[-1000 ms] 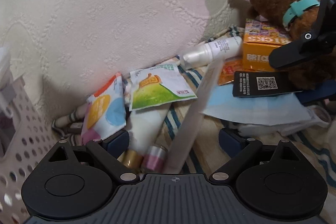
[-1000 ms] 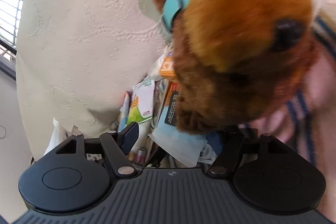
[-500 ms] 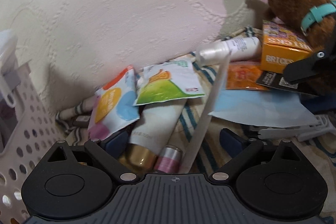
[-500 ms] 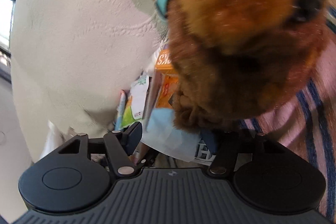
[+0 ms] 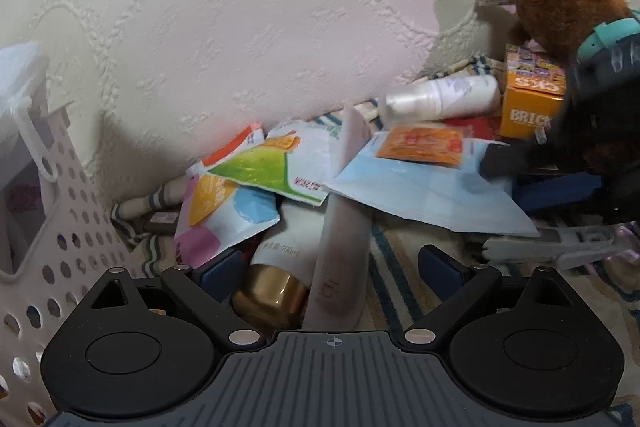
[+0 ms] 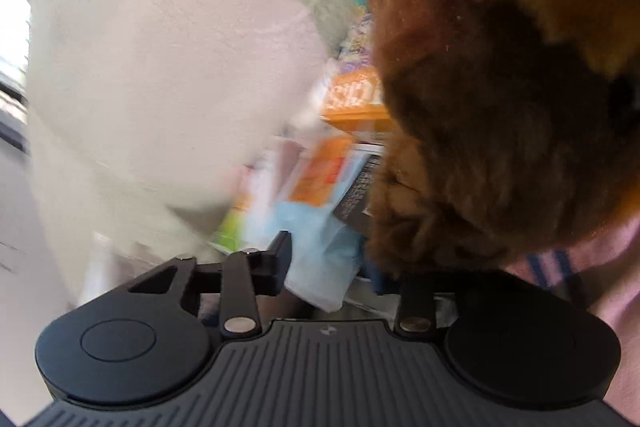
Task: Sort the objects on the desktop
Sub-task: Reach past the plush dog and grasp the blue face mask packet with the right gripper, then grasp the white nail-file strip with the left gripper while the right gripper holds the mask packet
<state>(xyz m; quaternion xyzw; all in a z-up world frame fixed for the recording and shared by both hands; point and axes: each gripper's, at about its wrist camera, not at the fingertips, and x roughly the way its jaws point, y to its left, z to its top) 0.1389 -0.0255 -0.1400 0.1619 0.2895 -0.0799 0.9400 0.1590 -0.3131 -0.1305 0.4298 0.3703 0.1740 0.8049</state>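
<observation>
The left claw (image 5: 330, 267) is spread wide around a gold-capped tube (image 5: 276, 279) and a pale slim tube (image 5: 340, 259), touching neither visibly; just beyond the gold-capped tube lie a green sachet (image 5: 264, 167) and a blue mask packet (image 5: 424, 191); left of it stands a perforated basket (image 5: 68, 211); the right claw (image 6: 332, 267) is pinching the blue packet (image 6: 320, 251) beneath a brown plush toy (image 6: 500, 107).

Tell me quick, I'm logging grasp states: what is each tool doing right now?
Left tool: open, holding nothing; a pale tube and a gold-capped tube lie between its fingers.
Right tool: narrowed around the light blue packet under the plush toy; grip cannot be told.
</observation>
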